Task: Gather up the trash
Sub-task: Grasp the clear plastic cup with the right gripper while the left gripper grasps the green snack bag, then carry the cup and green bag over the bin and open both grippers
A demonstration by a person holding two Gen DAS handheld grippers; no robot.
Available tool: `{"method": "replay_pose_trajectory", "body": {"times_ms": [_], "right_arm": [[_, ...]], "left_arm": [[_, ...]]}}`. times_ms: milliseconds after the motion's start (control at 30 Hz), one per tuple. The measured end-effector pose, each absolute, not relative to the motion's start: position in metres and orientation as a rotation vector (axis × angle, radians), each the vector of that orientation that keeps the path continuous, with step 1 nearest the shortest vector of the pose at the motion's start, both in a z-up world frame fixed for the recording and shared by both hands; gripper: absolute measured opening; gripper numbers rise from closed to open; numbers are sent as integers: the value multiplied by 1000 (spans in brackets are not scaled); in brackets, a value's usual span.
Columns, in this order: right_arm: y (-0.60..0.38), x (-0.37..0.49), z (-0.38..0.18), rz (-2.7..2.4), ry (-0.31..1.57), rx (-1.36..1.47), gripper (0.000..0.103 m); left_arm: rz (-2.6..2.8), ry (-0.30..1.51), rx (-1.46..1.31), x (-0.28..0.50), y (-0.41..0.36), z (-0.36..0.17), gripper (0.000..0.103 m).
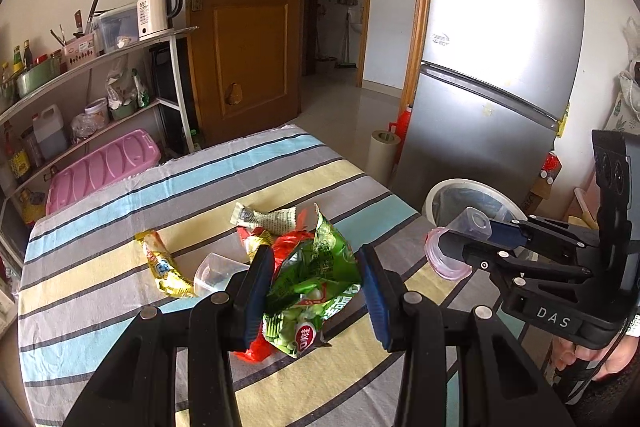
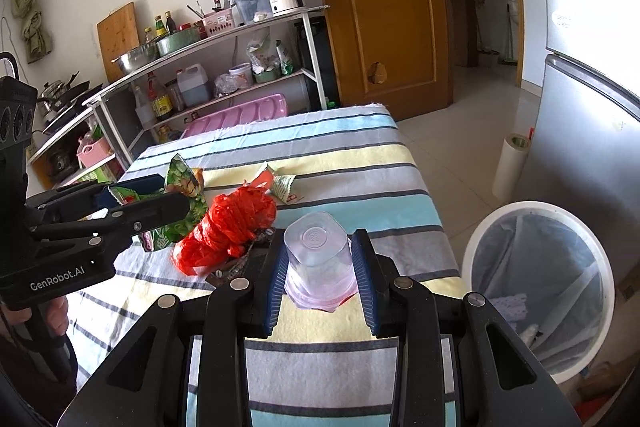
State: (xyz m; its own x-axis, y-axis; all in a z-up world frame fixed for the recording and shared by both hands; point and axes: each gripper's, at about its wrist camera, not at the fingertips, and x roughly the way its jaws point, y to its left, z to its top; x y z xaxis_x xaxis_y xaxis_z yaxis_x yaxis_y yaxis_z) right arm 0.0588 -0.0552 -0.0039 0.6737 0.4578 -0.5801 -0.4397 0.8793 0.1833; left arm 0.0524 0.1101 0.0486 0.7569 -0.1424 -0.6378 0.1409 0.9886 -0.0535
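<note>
My left gripper (image 1: pixel 316 269) is shut on a crumpled green snack bag (image 1: pixel 316 279), held just above the striped tablecloth (image 1: pixel 120 195). It also shows in the right wrist view (image 2: pixel 182 187). My right gripper (image 2: pixel 320 255) is shut on a clear plastic cup (image 2: pixel 318 255) with a pink rim, held near the table's right edge; it shows in the left wrist view (image 1: pixel 460 239) too. A red plastic bag (image 2: pixel 230 227), a yellow wrapper (image 1: pixel 164 265), a white printed wrapper (image 1: pixel 266 217) and another clear cup (image 1: pixel 218 273) lie on the table.
A white trash bin (image 2: pixel 540 283) with a clear liner stands on the floor right of the table. A silver fridge (image 1: pixel 500 39) is behind it, with a paper roll (image 1: pixel 382 151) beside. Shelves (image 1: pixel 100 67) with kitchenware line the left wall, by a wooden door (image 1: pixel 244 27).
</note>
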Motion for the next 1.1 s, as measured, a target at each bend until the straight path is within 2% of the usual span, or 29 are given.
{"method": "replay_pose_trajectory", "body": {"times_ms": [667,1100], "right_arm": [[-182,60,6,281,636,108,33],[-249,82,-25,160,732,133,34]], "left_arm": [[-362,706,85,100,-12,46,44],[-489,789,96,142,-91,18,44]]}}
